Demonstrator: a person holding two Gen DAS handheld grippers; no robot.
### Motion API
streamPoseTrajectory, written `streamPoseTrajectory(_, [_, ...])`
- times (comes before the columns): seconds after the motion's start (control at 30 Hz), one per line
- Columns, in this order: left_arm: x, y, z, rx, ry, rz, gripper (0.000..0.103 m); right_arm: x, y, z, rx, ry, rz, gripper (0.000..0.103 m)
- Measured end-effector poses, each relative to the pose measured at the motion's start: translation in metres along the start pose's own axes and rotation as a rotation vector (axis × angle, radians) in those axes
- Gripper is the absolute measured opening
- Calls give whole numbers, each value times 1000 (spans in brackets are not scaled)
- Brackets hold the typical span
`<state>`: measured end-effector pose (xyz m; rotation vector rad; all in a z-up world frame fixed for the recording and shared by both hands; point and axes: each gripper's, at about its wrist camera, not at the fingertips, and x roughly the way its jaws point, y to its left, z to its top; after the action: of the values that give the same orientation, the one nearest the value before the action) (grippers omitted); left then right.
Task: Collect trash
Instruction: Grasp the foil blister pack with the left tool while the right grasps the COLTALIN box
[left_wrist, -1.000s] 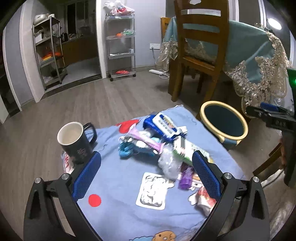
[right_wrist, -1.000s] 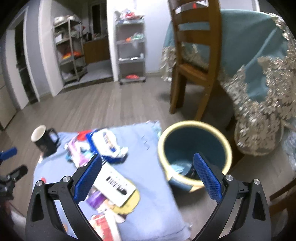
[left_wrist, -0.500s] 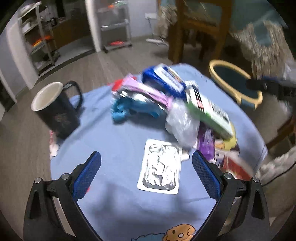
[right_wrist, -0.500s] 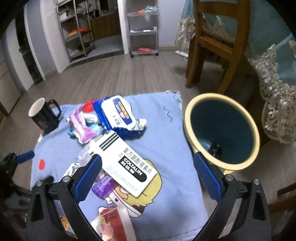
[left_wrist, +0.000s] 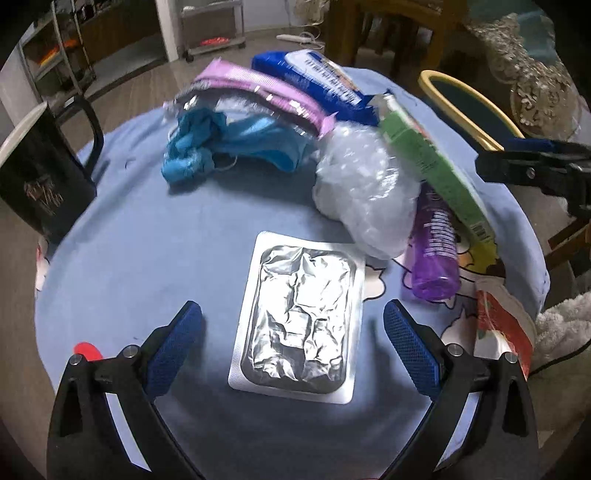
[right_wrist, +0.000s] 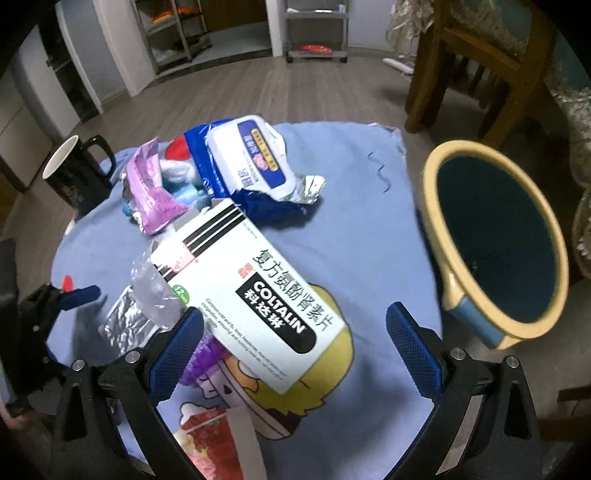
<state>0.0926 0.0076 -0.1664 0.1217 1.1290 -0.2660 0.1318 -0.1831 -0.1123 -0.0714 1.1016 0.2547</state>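
Trash lies piled on a blue cloth. My left gripper is open, its fingers on either side of a flat silver foil blister pack. Behind it lie a clear plastic wad, a purple bottle, a green-sided medicine box, a pink wrapper and a blue wipes pack. My right gripper is open above the white medicine box. The yellow-rimmed bin stands at the right of the cloth.
A black mug stands at the cloth's left edge; it also shows in the right wrist view. A red wrapper lies at the right edge. A wooden chair and draped table stand behind the bin.
My left gripper has dropped down and forward, closing in on the foil pack. My right gripper has swung left from the bin and lowered over the medicine box.
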Motion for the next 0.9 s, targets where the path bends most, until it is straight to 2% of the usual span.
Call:
streamPoseTrajectory(0.1, [7, 4, -1, -24, 24, -21, 90, 7, 3, 1, -11, 14, 26, 98])
streamPoseTrajectory(0.2, [8, 2, -1, -11, 28, -5, 84, 15, 7, 3, -34, 23, 47, 98])
streamPoseTrajectory(0.33, [5, 1, 2, -8, 22, 6, 68, 26, 14, 6, -76, 32, 63, 98])
streamPoseTrajectory(0.63, [9, 1, 3, 1, 30, -1, 68, 52, 24, 13, -144, 76, 87, 98])
streamPoseTrajectory(0.77, [9, 4, 1, -8, 37, -3, 68, 52, 24, 12, -149, 87, 84, 85])
streamPoseTrajectory(0.9, [7, 4, 4, -18, 37, 5, 68, 39, 28, 11, -179, 53, 71, 76])
